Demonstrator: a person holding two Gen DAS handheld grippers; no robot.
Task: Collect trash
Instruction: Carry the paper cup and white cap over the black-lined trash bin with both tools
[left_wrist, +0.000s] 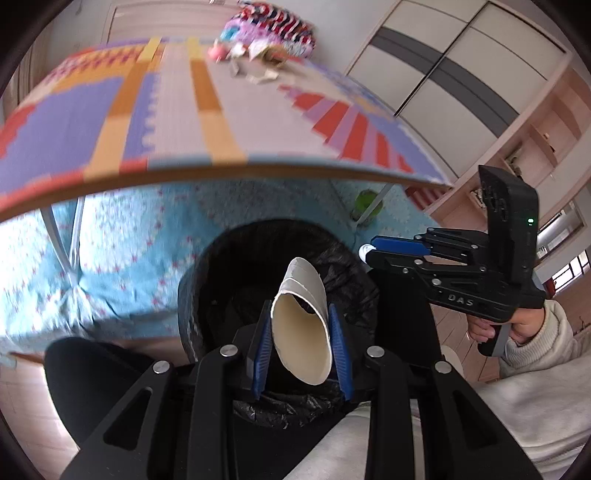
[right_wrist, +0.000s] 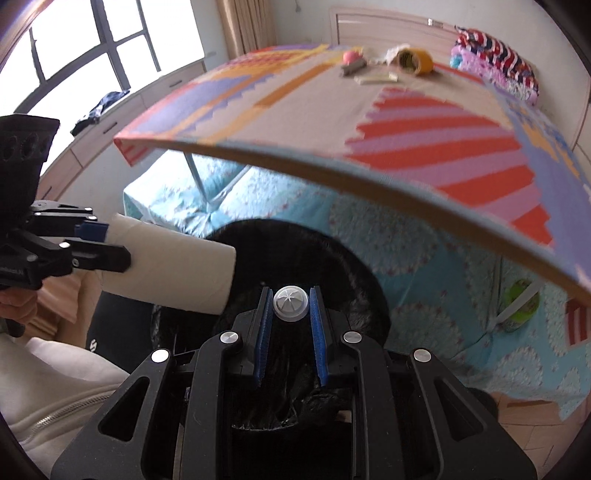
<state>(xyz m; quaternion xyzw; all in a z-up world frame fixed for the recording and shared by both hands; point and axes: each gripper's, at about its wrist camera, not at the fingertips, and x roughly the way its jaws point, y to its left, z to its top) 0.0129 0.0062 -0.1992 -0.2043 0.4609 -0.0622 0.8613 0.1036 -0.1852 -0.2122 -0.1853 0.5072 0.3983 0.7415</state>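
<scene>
A: Left wrist view first. We see the left gripper (left_wrist: 300, 345) with jaws clamped on a white paper tube (left_wrist: 301, 332), blue pads pressing both sides, open end toward the camera. It hangs right over the black-lined trash bin (left_wrist: 221, 273).

B: Same view, the right gripper (left_wrist: 369, 253) sits to the right, just beside the bin rim, something small and white at its tip. The patterned surface (left_wrist: 177, 122) is above, with blurred leftover scraps (left_wrist: 258, 70) at the far end.

A: Right wrist view now. We see the right gripper (right_wrist: 290, 314) with jaws pinching a small white round cap (right_wrist: 290, 302) between the pad tips, over the trash bin (right_wrist: 332, 258).

B: The left gripper (right_wrist: 99, 243) comes in from the left holding the paper tube (right_wrist: 173, 271) over the bin's edge. On the surface (right_wrist: 314, 110) far end: a pink ball (right_wrist: 351, 57), a yellow container (right_wrist: 415, 61) on its side, pale strips (right_wrist: 375, 78).
</scene>
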